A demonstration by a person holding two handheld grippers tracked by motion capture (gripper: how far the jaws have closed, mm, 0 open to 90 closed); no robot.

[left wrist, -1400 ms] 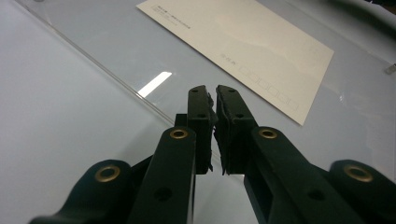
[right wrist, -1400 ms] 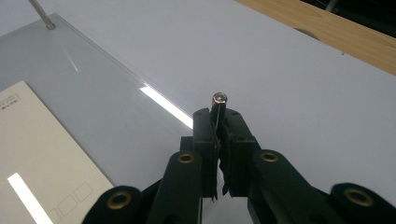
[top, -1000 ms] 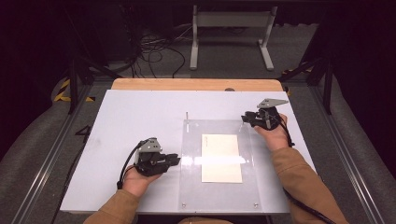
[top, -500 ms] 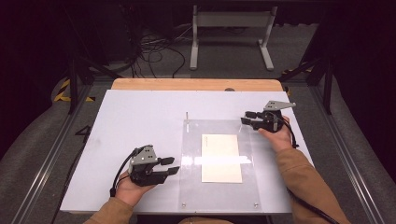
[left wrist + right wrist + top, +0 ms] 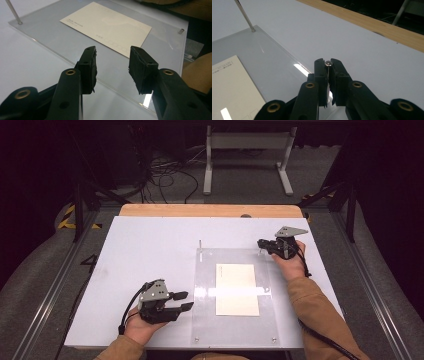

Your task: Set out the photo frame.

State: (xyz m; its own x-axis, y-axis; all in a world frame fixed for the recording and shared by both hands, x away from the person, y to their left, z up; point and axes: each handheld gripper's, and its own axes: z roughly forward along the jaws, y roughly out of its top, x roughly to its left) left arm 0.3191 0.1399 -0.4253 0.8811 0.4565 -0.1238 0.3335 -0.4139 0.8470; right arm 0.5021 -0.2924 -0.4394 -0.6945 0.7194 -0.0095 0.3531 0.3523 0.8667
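Observation:
A clear acrylic plate (image 5: pixel 235 262) lies on the white table (image 5: pixel 150 250) with a cream card (image 5: pixel 237 289) at its middle. My right gripper (image 5: pixel 260 243) is at the plate's far right corner. Its jaws have just been closing and now pinch a thin metal pin (image 5: pixel 328 63) between the pads. In the right gripper view that gripper (image 5: pixel 327 66) points along the plate's edge. My left gripper (image 5: pixel 186 300) hovers by the plate's near left edge. Its jaws have just been opening, with nothing between them. In the left gripper view it (image 5: pixel 112 67) faces the card (image 5: pixel 106 25).
An upright metal post (image 5: pixel 200 245) stands at the plate's far left corner. Small screws (image 5: pixel 273 339) sit at its near corners. A wooden strip (image 5: pixel 210 210) borders the table's far edge. Beyond it are a metal stand (image 5: pixel 247 150) and cables on the floor.
The left gripper drew back a little toward the person and its jaws spread apart. The right gripper stayed at the far right corner and its jaws closed.

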